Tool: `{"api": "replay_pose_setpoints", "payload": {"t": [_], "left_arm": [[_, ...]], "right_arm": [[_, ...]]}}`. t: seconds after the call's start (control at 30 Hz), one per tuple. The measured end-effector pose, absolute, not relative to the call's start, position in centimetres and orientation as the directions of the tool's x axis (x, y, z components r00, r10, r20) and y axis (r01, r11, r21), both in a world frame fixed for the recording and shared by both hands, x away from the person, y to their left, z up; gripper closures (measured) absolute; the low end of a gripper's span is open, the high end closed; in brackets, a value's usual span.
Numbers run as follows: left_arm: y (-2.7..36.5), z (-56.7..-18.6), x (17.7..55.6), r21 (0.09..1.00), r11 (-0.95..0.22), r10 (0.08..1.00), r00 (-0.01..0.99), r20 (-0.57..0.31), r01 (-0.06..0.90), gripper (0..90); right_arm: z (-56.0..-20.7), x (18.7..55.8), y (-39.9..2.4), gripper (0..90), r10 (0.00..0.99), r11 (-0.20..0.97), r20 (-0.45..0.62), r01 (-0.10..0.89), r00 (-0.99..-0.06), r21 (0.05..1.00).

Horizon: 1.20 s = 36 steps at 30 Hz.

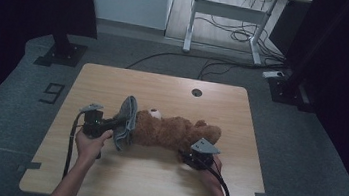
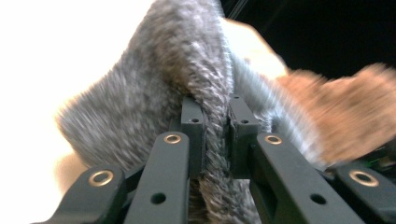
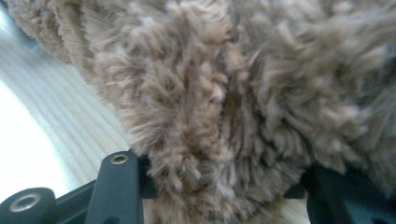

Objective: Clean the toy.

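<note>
Claws first: left claw point(image 2: 216, 126) is clamped on the rim of the grey hat point(image 1: 126, 122), at the head end of the teddy bear point(image 1: 173, 132). Right claw point(image 3: 219, 186) grips fur at the bear's lower body. Bear lies lengthwise across the counter point(image 1: 103, 170), head toward the left claw, so the hat goes on along that axis.

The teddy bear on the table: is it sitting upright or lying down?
Lying down. The teddy bear stretches lengthwise across the table, its head toward the grey hat, legs to the right.
</note>
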<state>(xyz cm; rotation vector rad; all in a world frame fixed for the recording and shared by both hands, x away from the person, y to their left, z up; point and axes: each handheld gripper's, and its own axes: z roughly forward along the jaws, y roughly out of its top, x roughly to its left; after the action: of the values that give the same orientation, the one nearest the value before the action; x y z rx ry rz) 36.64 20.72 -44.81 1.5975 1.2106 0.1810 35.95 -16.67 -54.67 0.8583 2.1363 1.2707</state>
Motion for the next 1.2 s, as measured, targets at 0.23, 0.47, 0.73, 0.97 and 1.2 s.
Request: {"api": "replay_pose_setpoints", "payload": {"t": [0.23,0.47,0.73,0.97,1.2], "left_arm": [[15.8,-41.9,37.7,0.828,-0.051,0.769,0.551,-0.325,0.559,79.0],[12.9,-45.4,39.4,0.770,-0.136,0.795,0.533,-0.292,0.624,79.0],[12.9,-46.1,38.1,0.784,-0.153,0.797,0.544,-0.262,0.601,79.8],[13.2,-47.0,36.6,0.802,-0.142,0.783,0.562,-0.268,0.580,80.0],[13.5,-47.8,35.1,0.812,-0.137,0.767,0.580,-0.276,0.567,80.1]], "right_arm": [[-54.5,35.8,-16.5,45.6,0.725,0.369,-0.098,0.266,-0.682,0.890],[-54.3,35.5,-16.8,36.8,0.731,0.351,-0.058,0.302,-0.680,0.886],[-53.8,33.9,-19.3,19.8,0.755,0.187,0.133,0.404,-0.643,0.895],[-51.5,32.4,-23.0,12.7,0.791,0.065,0.189,0.387,-0.581,0.920],[-48.9,33.0,-22.3,13.7,0.778,0.068,0.172,0.353,-0.605,0.933]]}}
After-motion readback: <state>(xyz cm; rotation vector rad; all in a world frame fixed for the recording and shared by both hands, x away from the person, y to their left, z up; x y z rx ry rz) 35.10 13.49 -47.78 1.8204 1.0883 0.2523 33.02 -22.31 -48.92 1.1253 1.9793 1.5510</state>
